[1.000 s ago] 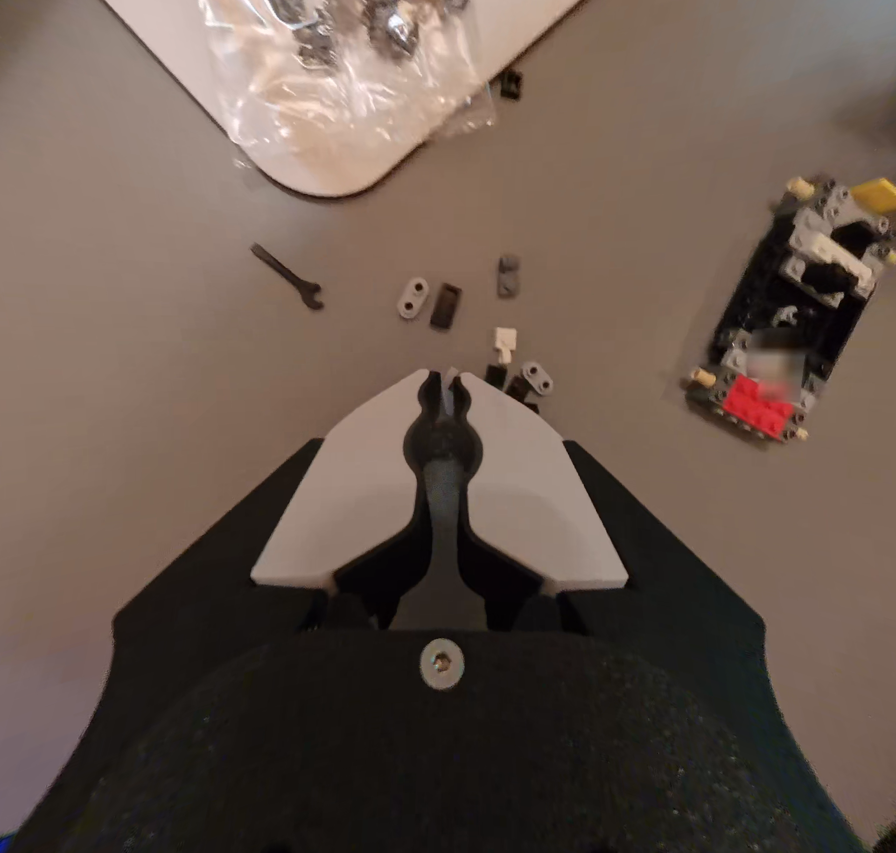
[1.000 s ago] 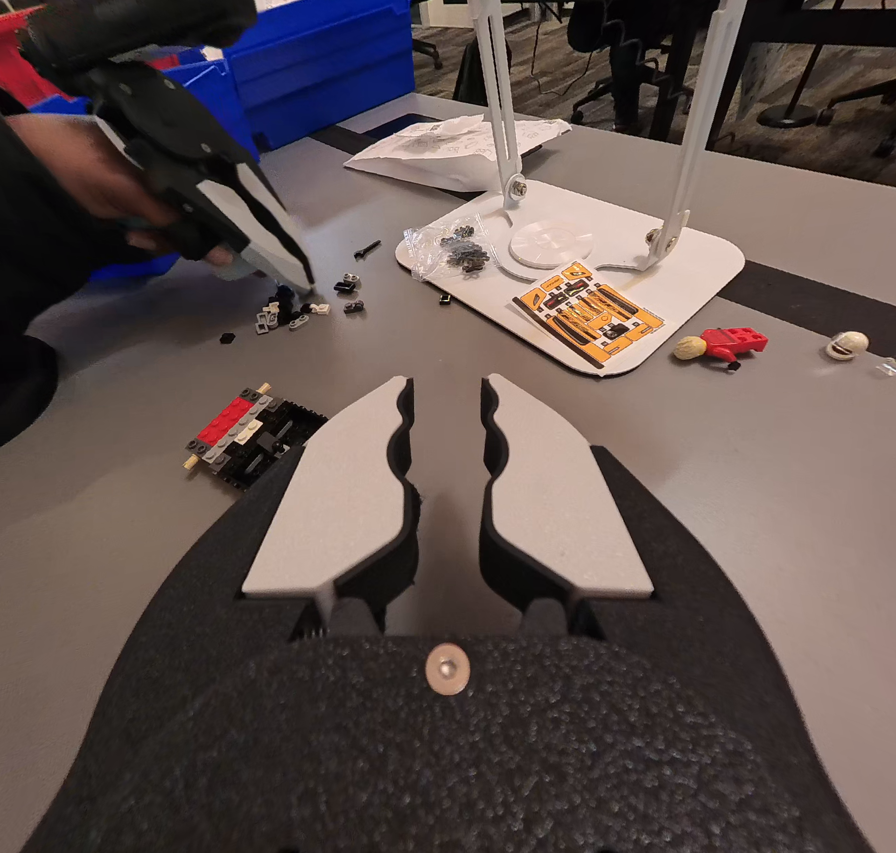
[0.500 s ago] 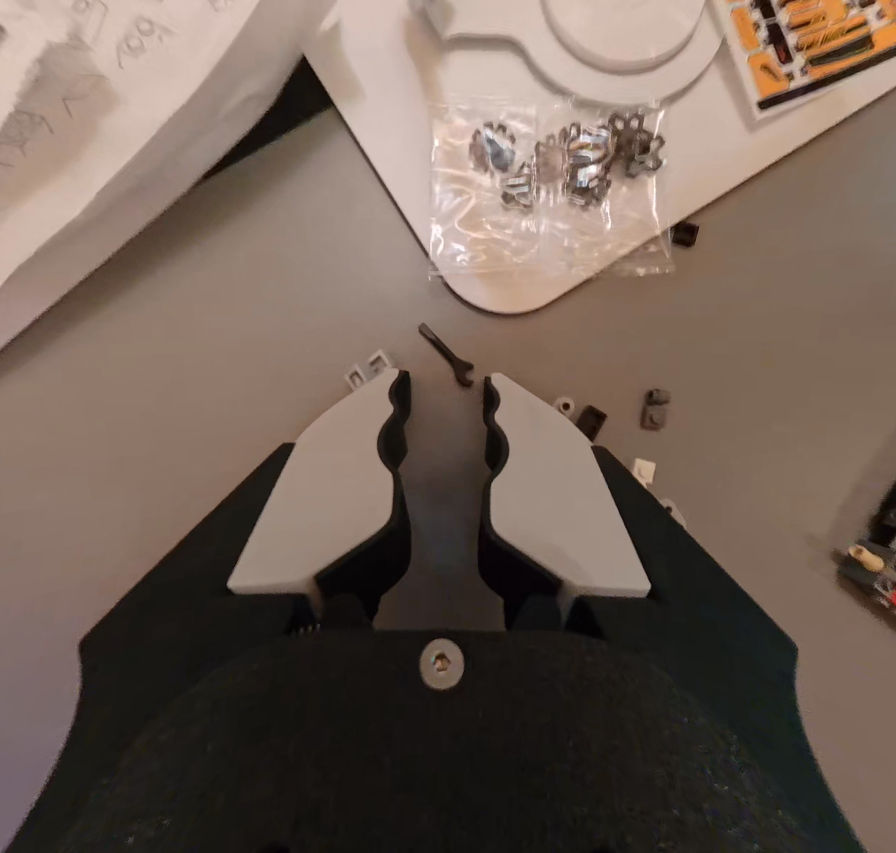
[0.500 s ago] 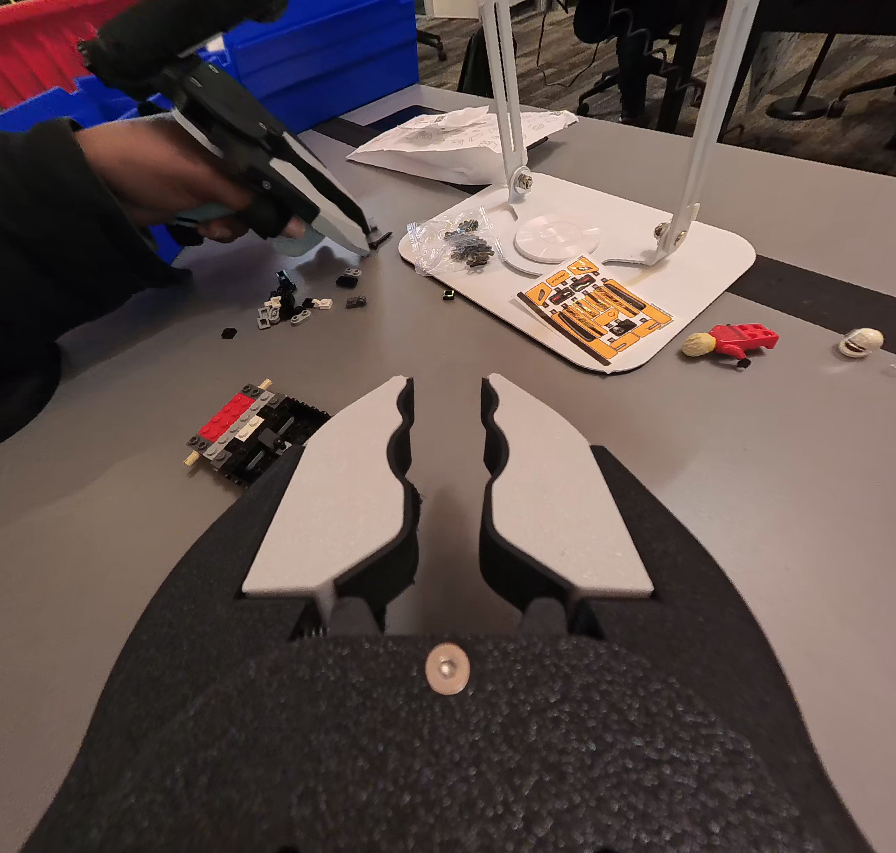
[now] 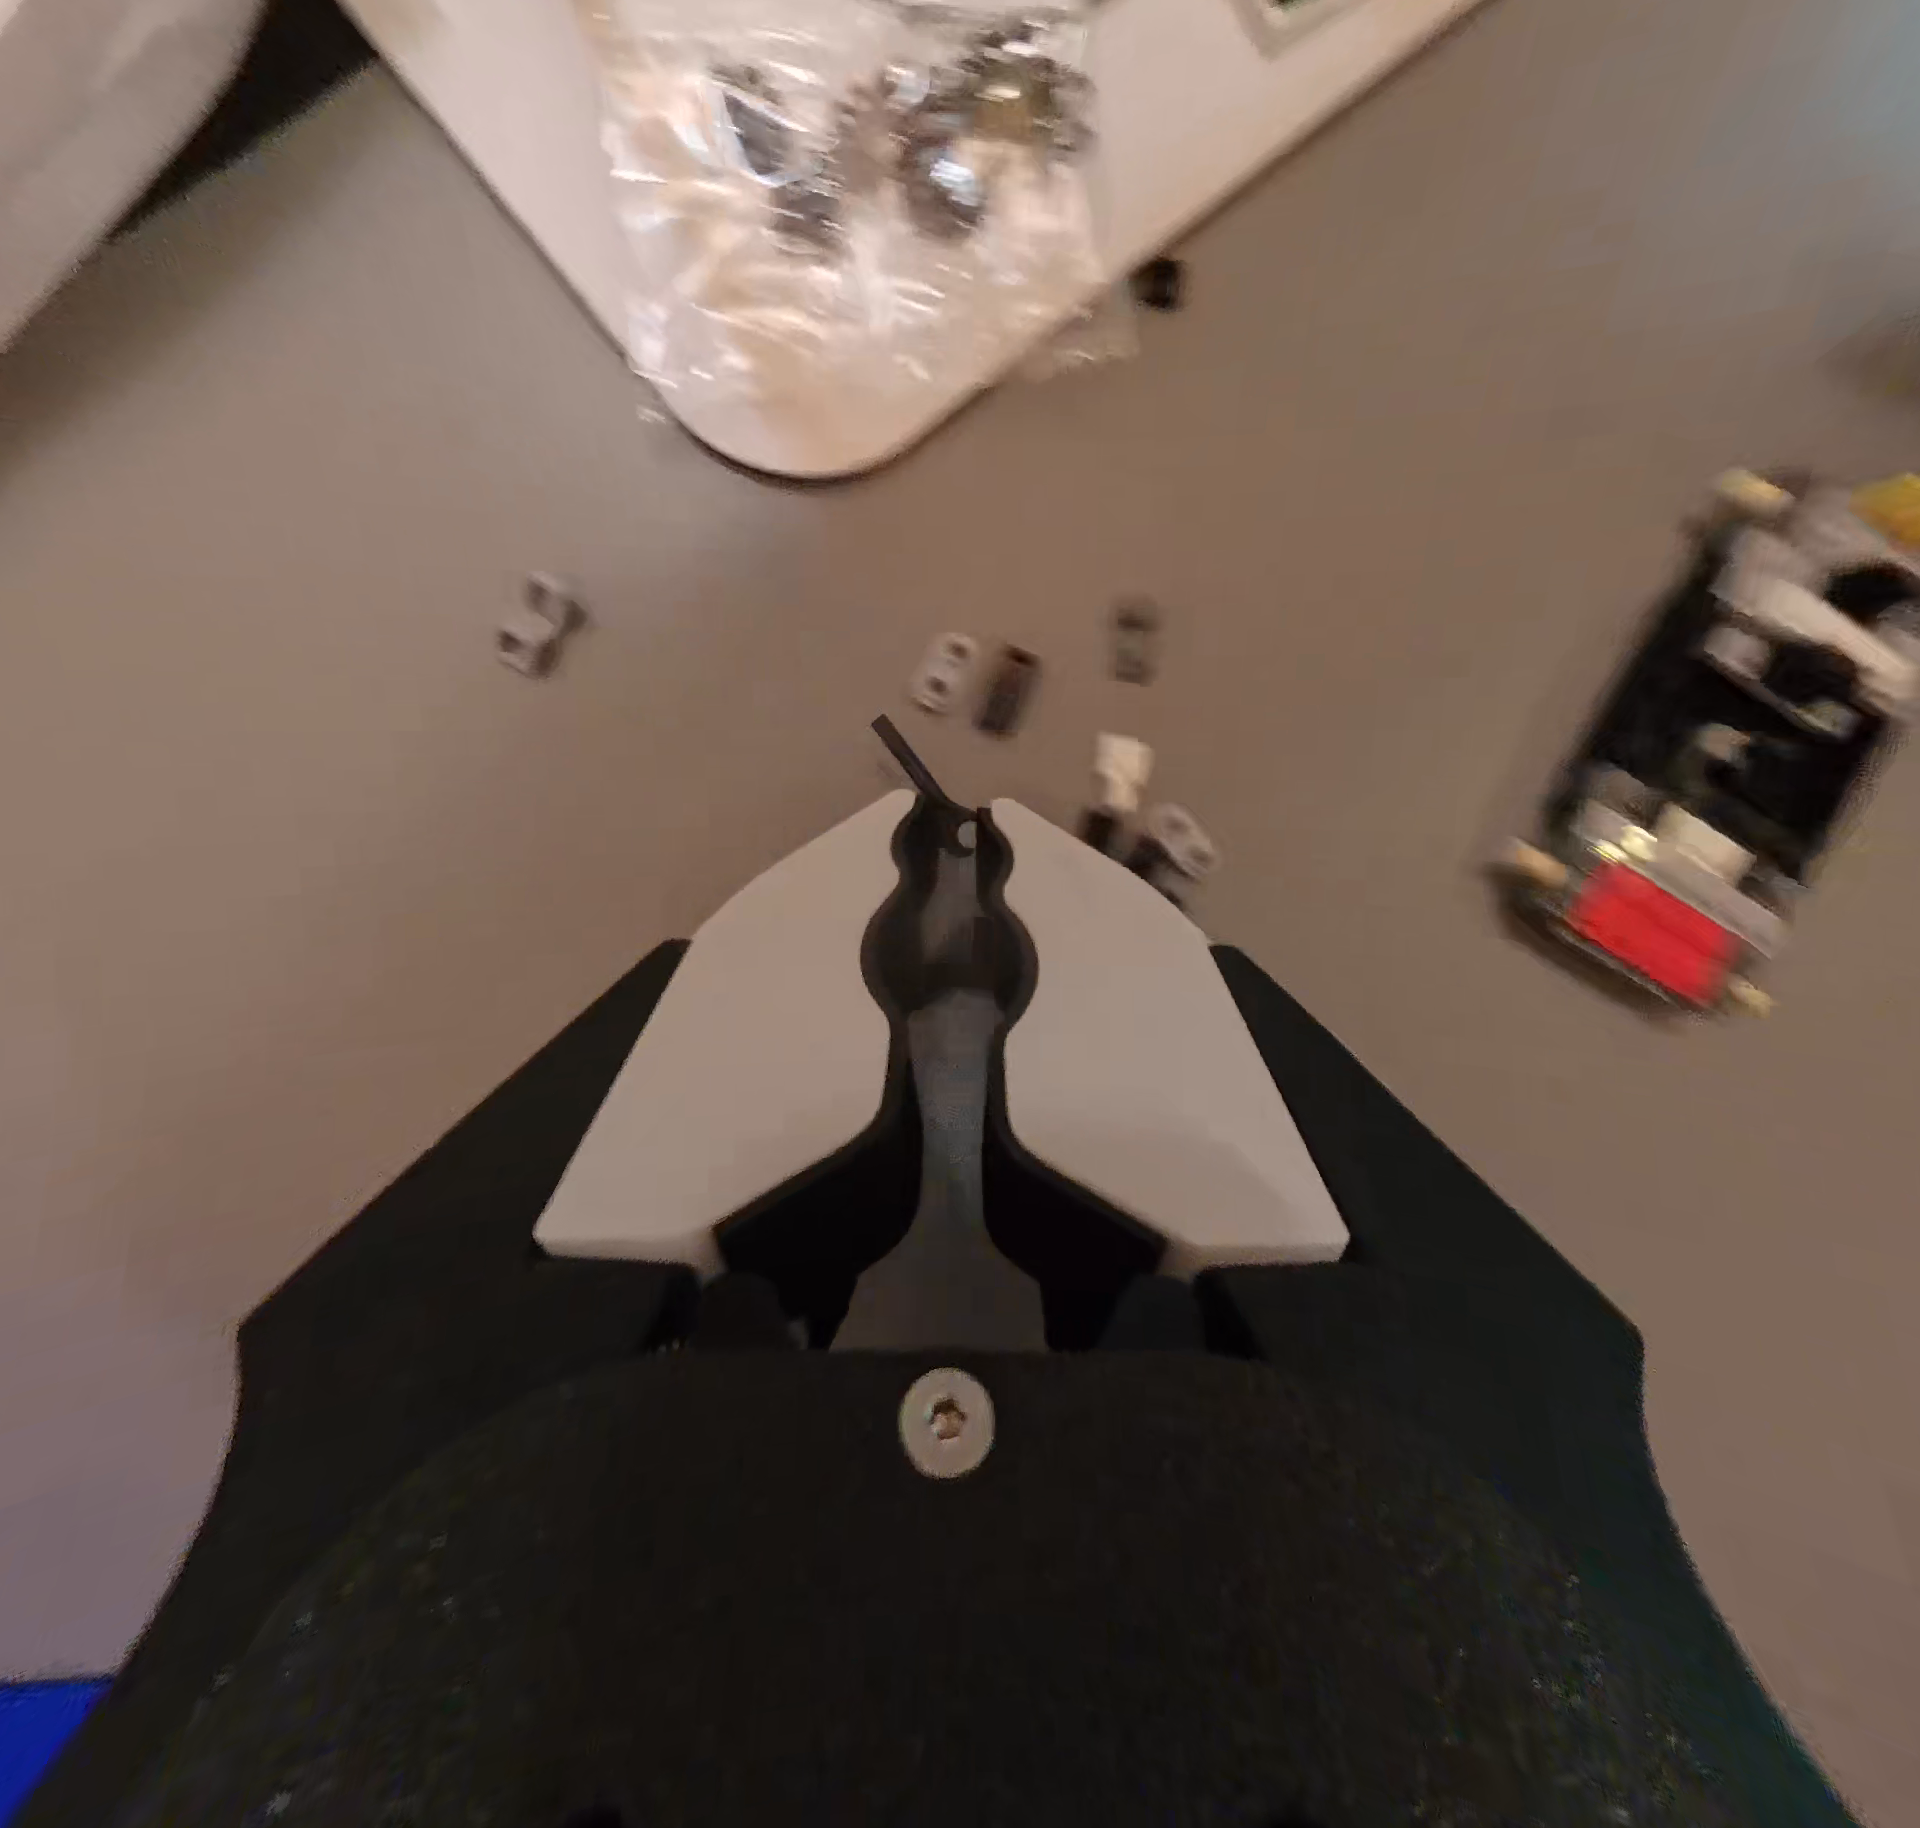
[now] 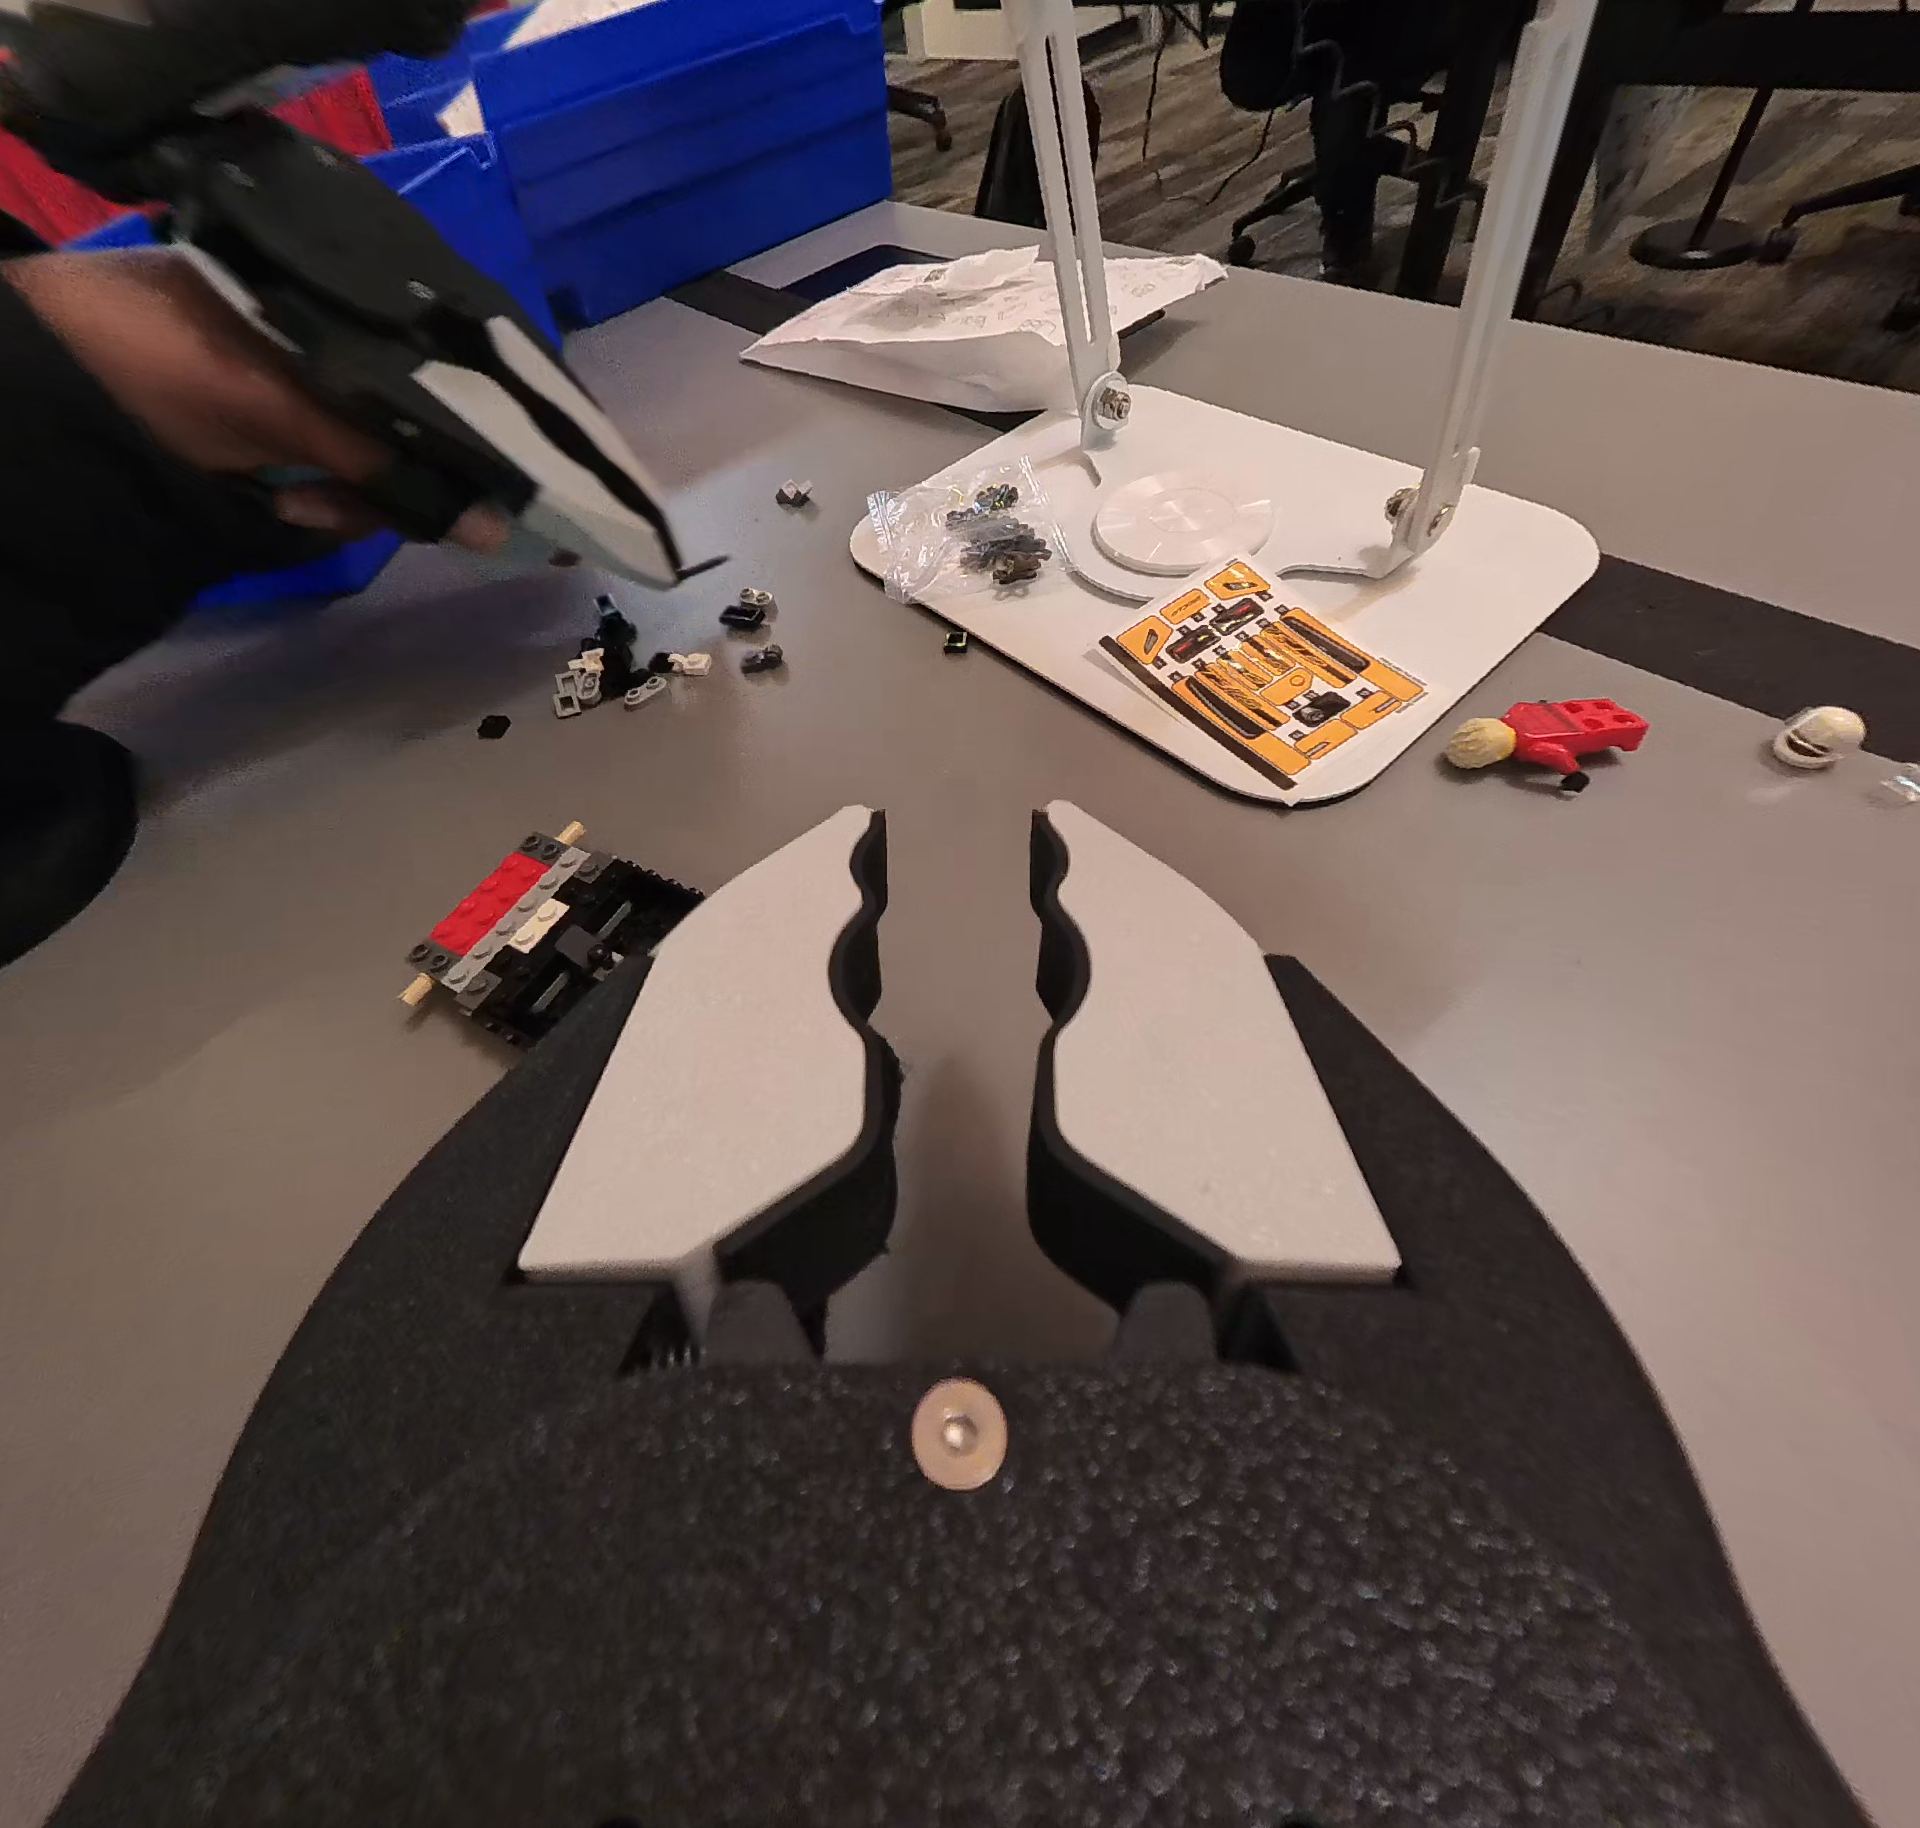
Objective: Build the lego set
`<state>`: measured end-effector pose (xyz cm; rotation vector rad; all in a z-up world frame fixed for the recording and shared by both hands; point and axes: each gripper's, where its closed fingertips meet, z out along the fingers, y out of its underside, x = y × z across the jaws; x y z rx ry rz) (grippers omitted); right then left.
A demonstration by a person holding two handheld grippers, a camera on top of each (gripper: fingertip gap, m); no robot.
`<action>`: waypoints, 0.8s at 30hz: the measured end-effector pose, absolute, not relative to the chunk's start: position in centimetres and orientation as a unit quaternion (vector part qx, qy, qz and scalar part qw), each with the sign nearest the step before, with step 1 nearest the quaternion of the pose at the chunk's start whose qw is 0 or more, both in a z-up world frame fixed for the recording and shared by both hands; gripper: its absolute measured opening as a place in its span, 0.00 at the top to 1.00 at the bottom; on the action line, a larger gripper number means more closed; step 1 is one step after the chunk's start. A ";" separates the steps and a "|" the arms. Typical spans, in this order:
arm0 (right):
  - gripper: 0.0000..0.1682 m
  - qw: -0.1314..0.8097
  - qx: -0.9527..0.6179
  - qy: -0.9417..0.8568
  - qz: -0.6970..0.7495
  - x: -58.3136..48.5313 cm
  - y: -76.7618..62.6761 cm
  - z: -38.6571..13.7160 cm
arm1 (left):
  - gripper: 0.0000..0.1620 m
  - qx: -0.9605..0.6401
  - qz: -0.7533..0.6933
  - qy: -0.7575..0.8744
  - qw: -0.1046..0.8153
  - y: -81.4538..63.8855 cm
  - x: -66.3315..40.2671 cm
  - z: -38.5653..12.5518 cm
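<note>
My left gripper (image 5: 951,814) is pressed together on a thin black plastic wrench piece (image 5: 914,766), which sticks out from the tips, above the grey surface (image 5: 312,843). I should keep the pinch firm and carry it slowly toward the black and red half-built lego car (image 6: 551,931). My right gripper (image 6: 958,833) is spread and empty beside that car. Half a second ago my left gripper was spread, and the wrench lay in front of it.

Left gripper (image 5: 951,810) pinched a small black wrench (image 5: 914,766) above the grey desk (image 5: 312,791); loose pieces (image 5: 971,682) lay beyond, chassis (image 5: 1704,781) near the right edge.
</note>
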<state>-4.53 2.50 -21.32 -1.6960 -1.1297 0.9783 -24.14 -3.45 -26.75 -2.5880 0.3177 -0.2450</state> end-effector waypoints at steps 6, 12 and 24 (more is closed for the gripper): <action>0.85 0.425 -0.675 -0.455 0.395 -4.7 2.2 -21.2 | 0.82 -0.939 -0.111 0.149 0.290 -5.8 -22.5 -23.1; 0.85 0.426 -0.677 -0.452 0.394 -4.6 2.3 -21.2 | 0.81 -0.935 -0.027 0.071 0.347 -1.2 -27.1 -23.6; 0.85 0.422 -0.679 -0.455 0.392 -4.6 2.3 -21.5 | 0.95 -0.947 -0.015 0.035 0.318 1.6 -29.5 -28.0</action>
